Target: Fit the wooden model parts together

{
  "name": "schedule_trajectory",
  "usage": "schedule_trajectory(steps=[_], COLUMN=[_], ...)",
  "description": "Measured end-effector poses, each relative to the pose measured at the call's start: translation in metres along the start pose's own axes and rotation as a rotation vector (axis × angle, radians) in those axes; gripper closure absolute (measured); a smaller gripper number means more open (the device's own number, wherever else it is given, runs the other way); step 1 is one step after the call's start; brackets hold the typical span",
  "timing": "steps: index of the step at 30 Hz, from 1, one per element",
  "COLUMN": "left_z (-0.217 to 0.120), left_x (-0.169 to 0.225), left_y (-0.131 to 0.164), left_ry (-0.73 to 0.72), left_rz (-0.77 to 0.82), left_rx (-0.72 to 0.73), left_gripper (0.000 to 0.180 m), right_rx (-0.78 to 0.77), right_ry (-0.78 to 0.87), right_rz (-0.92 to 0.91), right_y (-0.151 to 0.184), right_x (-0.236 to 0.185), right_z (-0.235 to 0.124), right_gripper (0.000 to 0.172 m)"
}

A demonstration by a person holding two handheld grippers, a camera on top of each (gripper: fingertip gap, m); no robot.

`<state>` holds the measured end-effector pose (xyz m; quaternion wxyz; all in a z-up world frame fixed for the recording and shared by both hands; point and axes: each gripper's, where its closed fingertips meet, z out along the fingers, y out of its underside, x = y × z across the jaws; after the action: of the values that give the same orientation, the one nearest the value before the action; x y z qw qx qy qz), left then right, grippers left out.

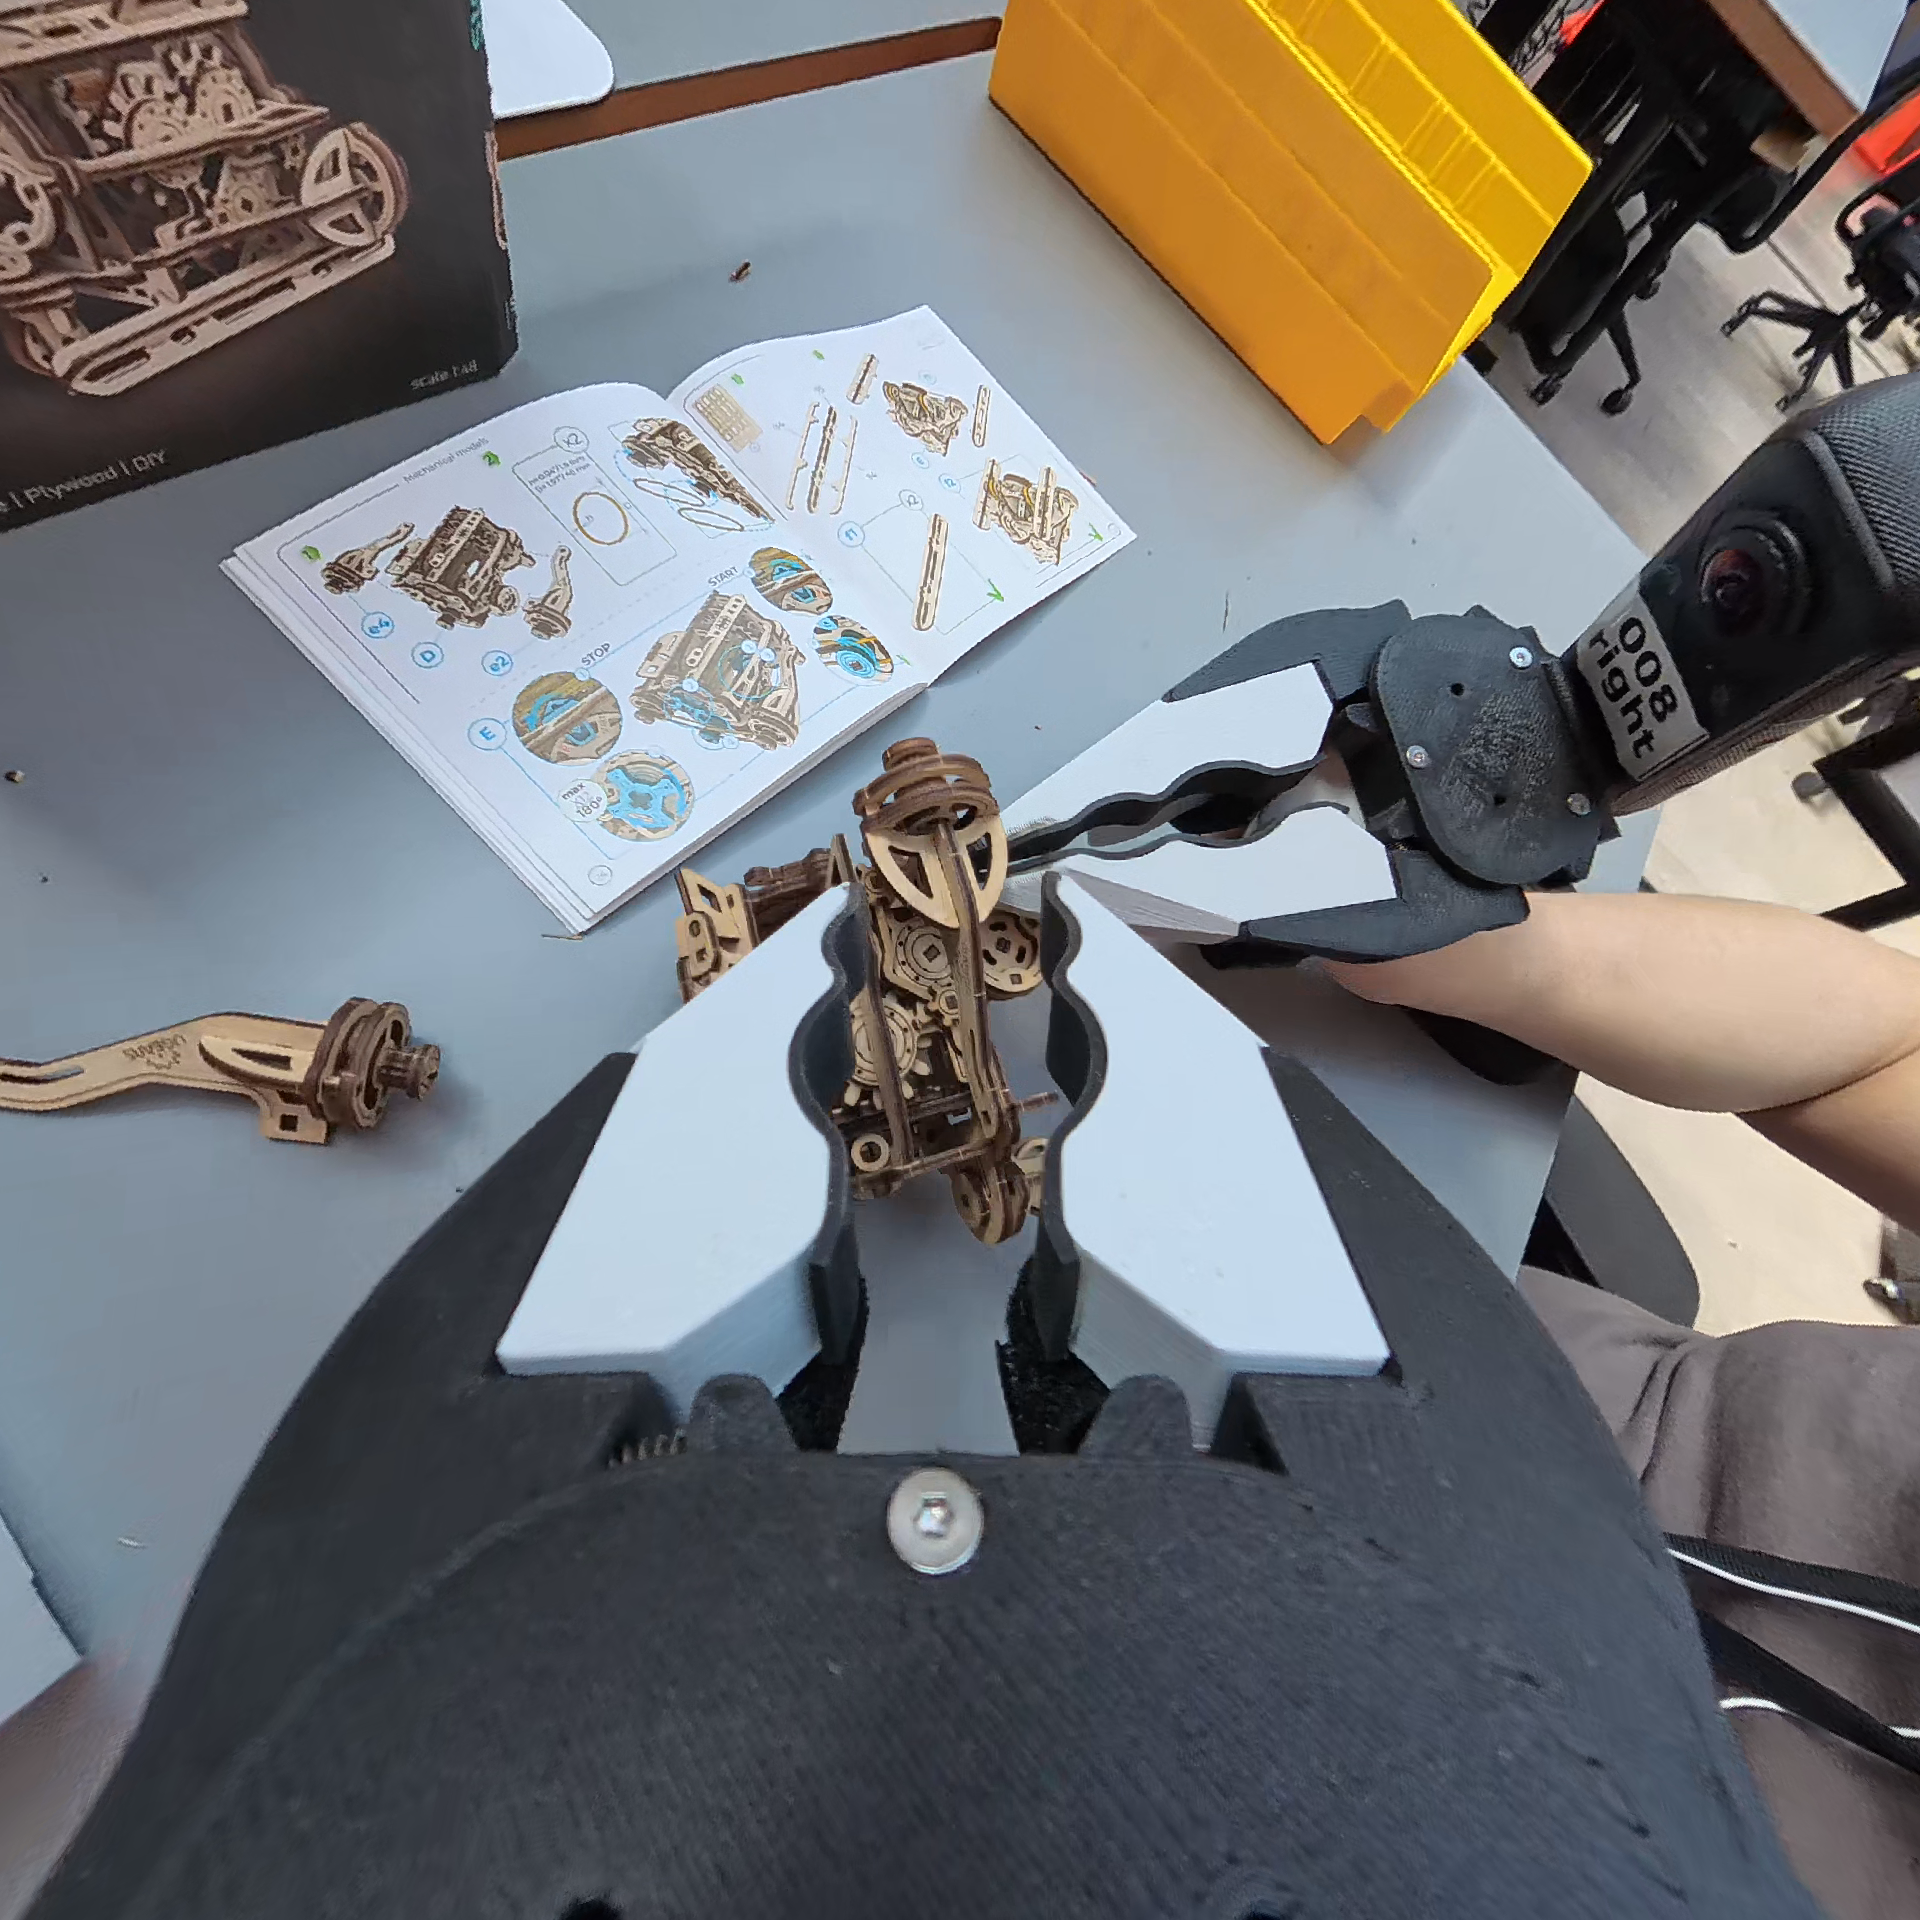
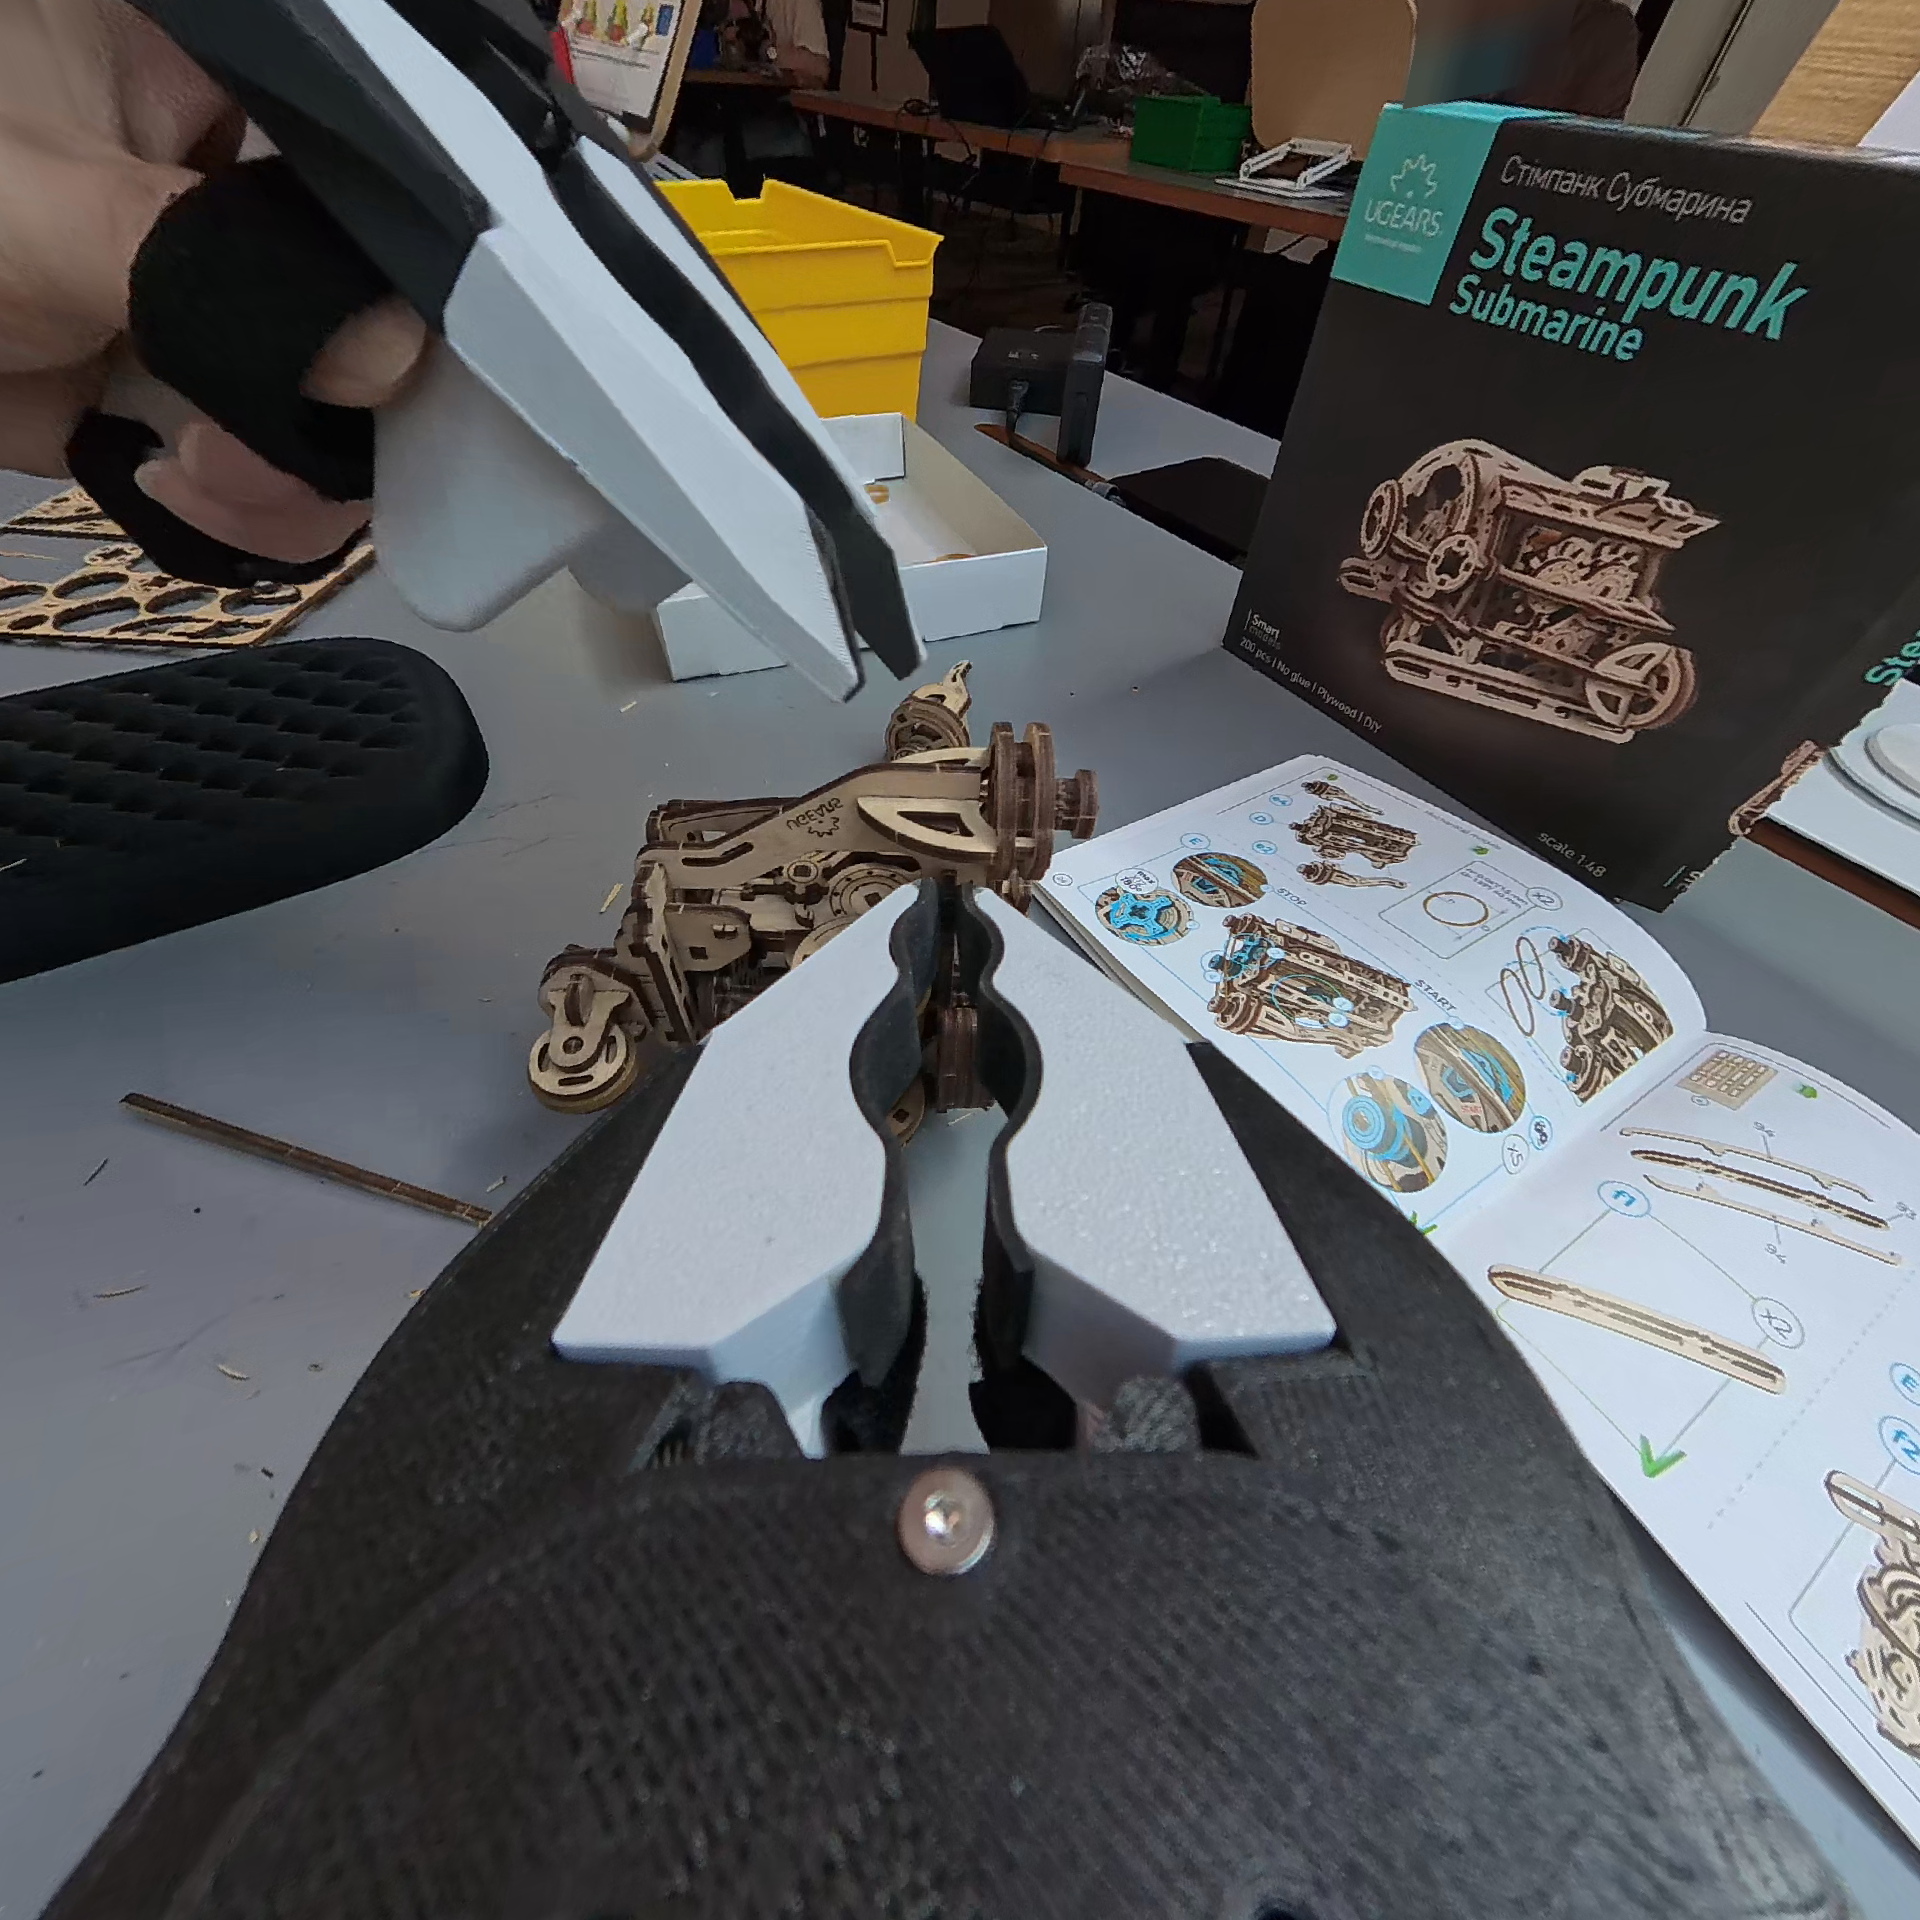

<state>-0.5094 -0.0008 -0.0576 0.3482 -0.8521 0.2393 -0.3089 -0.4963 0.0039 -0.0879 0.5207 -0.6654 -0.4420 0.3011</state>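
So the wooden model (image 2: pixel 727 914) is sitting on the grey table (image 1: pixel 208 831), close to the edge nearest the person, right below the bottom corner of the open instruction booklet (image 1: pixel 675 582). It has one curved side arm fitted on it already, the one with the round drum at the end. The left gripper (image 1: pixel 951 935) has its jaws apart and straddling the model, with clear gaps between the dark pads and the wood on both sides, so it's not clamping anything. In the right wrist view its tips actually look a bit above the model. The right gripper (image 2: pixel 945 904) comes in from the right edge of the table with its jaws pinched together on a thin bit of the model, just under that drum end of the arm. A second loose wooden arm piece (image 1: pixel 239 1070) lies by itself toward the left edge of the table, well apart from the model. The black kit box (image 1: pixel 239 208) stands at the far left corner, a yellow bin (image 1: pixel 1299 208) at the far right, and there's a thin wooden stick (image 2: pixel 301 1153) lying on the table near the model too
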Motion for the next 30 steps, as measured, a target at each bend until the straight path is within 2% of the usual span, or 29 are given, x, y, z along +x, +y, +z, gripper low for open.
schedule_trajectory(steps=[3, 8, 11, 15, 30], left_z=[-0.004, 0.002, 0.009, 0.018, 0.025], left_x=[0.004, 0.002, 0.011, 0.01, 0.015], left_y=[0.008, 0.017, 0.019, 0.026, 0.025], left_ry=[0.001, -0.099, -0.046, -0.047, 0.047], left_rz=[-0.013, 0.055, 0.026, 0.007, 0.052], left_rx=[0.031, 0.039, 0.059, 0.026, 0.141], left_gripper=[0.155, 0.157, 0.161, 0.157, 0.141], right_rx=[0.002, 0.001, 0.002, 0.002, 0.007], right_ry=[-0.009, -0.003, -0.003, -0.003, -0.001], right_rz=[0.013, 0.004, 0.005, 0.005, 0.02], right_y=[0.0, 0.0, 0.0, 0.0, 0.001], right_x=[0.0, 0.0, 0.0, -0.001, 0.0], right_z=[0.001, 0.0, 0.0, 0.0, 0.0], right_gripper=[0.17, 0.17, 0.17, 0.17, 0.17])
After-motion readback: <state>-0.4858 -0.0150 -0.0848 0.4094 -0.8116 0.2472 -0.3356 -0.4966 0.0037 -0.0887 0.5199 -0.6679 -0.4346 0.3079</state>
